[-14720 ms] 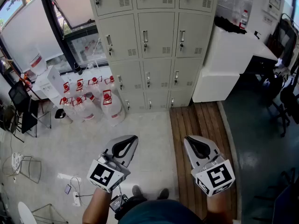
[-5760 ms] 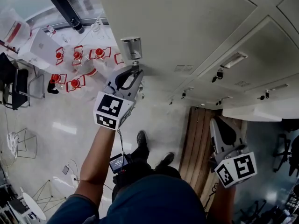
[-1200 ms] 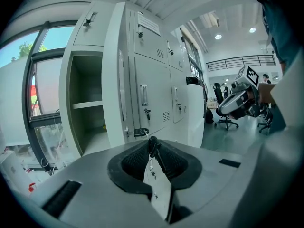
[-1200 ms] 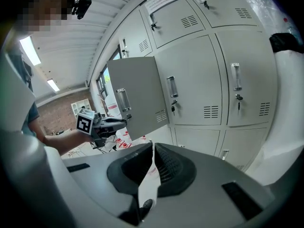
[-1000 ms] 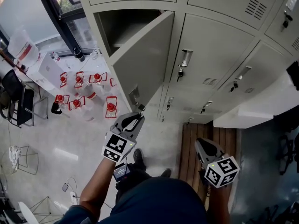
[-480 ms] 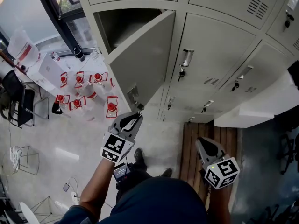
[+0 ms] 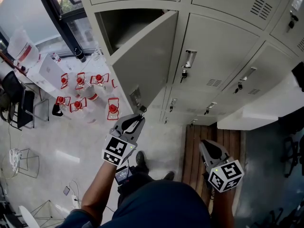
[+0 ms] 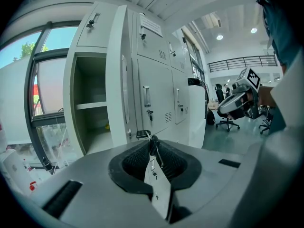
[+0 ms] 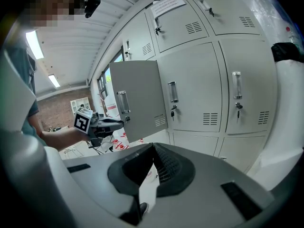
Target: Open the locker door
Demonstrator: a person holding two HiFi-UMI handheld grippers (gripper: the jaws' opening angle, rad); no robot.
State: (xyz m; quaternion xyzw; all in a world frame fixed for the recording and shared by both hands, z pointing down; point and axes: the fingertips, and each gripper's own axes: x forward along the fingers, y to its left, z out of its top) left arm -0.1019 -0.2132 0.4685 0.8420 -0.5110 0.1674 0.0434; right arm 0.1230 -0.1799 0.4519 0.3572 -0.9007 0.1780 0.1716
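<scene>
The grey locker door (image 7: pixel 142 63) stands swung out to the left, showing the bare compartment (image 7: pixel 126 27) with a shelf (image 8: pixel 90 106). My left gripper (image 7: pixel 139 116) is at the door's lower free corner, shut on the small black key (image 8: pixel 154 145) that sits in the door's lock (image 8: pixel 142 134). In the right gripper view the door (image 9: pixel 137 101) shows face on, with its handle and vent. My right gripper (image 7: pixel 204 145) hangs low at the right, away from the lockers, its jaws (image 9: pixel 153 148) shut with nothing between them.
Closed lockers (image 7: pixel 218 56) fill the wall right of the open one. Several red-capped water bottles (image 7: pixel 78 91) stand on the floor at the left, by a window. A white cabinet (image 7: pixel 256 113) juts out at the right above a wooden floor strip (image 7: pixel 209 132).
The door, closed in the earliest frame, now stands open. Over the last second the left gripper has barely shifted and the right one has stayed put.
</scene>
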